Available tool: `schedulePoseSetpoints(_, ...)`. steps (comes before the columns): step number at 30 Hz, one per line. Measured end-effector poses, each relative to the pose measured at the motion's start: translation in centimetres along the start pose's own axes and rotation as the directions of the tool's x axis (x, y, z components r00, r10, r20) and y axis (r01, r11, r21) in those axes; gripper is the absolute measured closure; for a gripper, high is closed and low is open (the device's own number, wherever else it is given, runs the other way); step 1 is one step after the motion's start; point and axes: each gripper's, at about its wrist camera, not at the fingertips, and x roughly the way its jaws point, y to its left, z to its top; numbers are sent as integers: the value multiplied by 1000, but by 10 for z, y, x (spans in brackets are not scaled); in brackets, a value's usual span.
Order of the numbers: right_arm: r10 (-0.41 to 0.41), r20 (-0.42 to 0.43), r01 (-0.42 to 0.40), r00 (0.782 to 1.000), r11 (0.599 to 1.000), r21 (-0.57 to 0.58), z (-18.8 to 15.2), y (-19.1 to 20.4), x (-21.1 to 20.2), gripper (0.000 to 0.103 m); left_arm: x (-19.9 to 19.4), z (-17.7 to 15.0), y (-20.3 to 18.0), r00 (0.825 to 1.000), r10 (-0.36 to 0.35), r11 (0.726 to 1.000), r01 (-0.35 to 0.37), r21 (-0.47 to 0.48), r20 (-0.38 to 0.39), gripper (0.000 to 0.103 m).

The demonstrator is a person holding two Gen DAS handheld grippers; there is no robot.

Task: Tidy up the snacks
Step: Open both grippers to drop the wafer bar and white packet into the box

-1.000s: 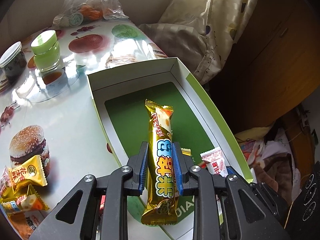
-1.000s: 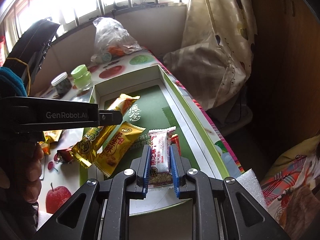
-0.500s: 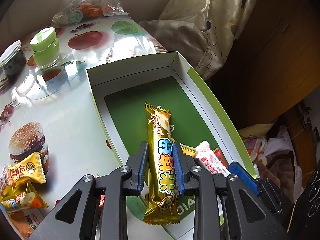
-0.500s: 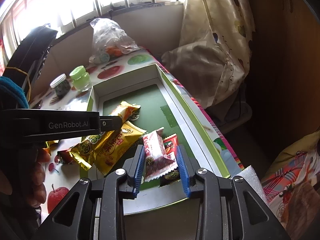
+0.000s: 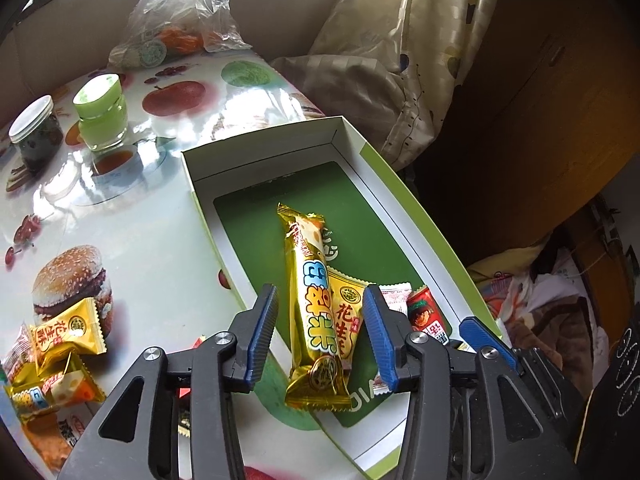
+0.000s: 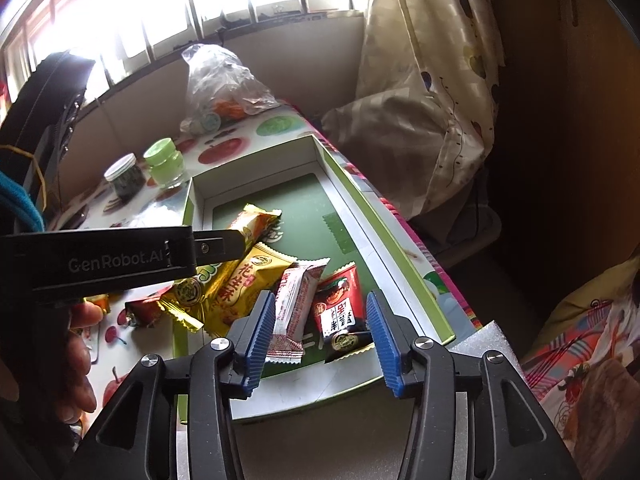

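A shallow white and green box (image 5: pixel 384 168) lies on the table; it also shows in the right wrist view (image 6: pixel 360 200). My left gripper (image 5: pixel 322 336) is open over its near end, and a long gold snack bar (image 5: pixel 316 300) lies between the fingers in the box. Beside it lie a yellow peanut pack (image 5: pixel 348 320) and a red pack (image 5: pixel 426 318). My right gripper (image 6: pixel 320 336) is open, with a white and red pack (image 6: pixel 296 304) and the red pack (image 6: pixel 340 304) lying in the box ahead of it. The left gripper's body (image 6: pixel 100 260) shows at left.
Several loose yellow snack packs (image 5: pixel 68 328) lie on the fruit-print table at left. A green-lidded jar (image 5: pixel 102 112), a white-lidded jar (image 5: pixel 34 128) and a plastic bag (image 5: pixel 176 20) stand at the far end. Curtain and bedding lie to the right.
Both grippers have opened. The left let go of the gold bar, which now lies in the box. The right let go of the white and red pack, which also lies in the box.
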Motion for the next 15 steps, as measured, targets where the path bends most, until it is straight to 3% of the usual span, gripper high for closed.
schedulePoseSetpoints(15, 14, 33, -14, 999, 1000, 0, -9, 13, -23, 51, -53, -33, 7, 992, 56, 998, -60, 34, 109, 57)
